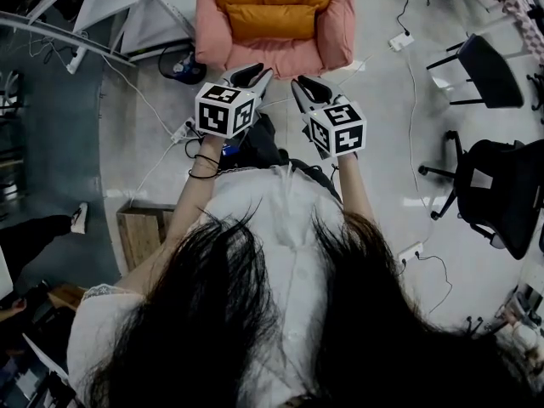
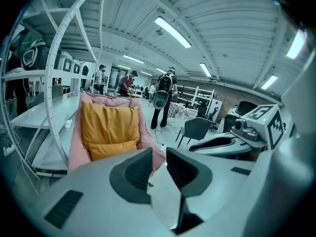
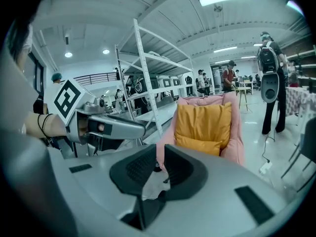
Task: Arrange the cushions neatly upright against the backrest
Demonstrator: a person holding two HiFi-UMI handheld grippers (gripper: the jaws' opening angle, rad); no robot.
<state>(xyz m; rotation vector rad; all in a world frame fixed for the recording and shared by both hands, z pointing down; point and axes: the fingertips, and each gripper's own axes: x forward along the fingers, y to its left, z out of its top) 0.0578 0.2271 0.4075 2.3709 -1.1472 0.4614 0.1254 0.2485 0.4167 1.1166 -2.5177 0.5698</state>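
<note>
- The pink armchair (image 1: 340,24) stands at 12 o'clock from the person, across a short stretch of floor (image 1: 382,143). Both mustard cushions are in it.
- The large cushion (image 3: 205,120) stands upright against the backrest and fills most of its width.
- The small cushion (image 3: 197,144) lies low at the large one's 6 o'clock, lengthwise across the seat. It looks slumped rather than standing.
- The left gripper (image 2: 158,164) is held at about 11 o'clock, short of the chair. Its fingers (image 2: 137,168) stand only a narrow slit apart, with nothing between them.
- The right gripper (image 3: 160,167) is at about 1 o'clock, just beside the left. Its fingers (image 3: 136,169) are likewise almost together and empty.
- Both cushions look soft, plump and light. They should give way under a pinch rather than slip, and nothing about them looks fragile.
- A grip in the middle of a face would likely catch only loose cover and let the filling sag.
- The seams near the top corners look the better hold, one gripper at 10 o'clock of the small cushion and the other at 2 o'clock.
- The fingers would need to spread wider first to take in the padded edge.
- Being limp, the small cushion will probably flop unless it is leaned firmly against the large one.
</note>
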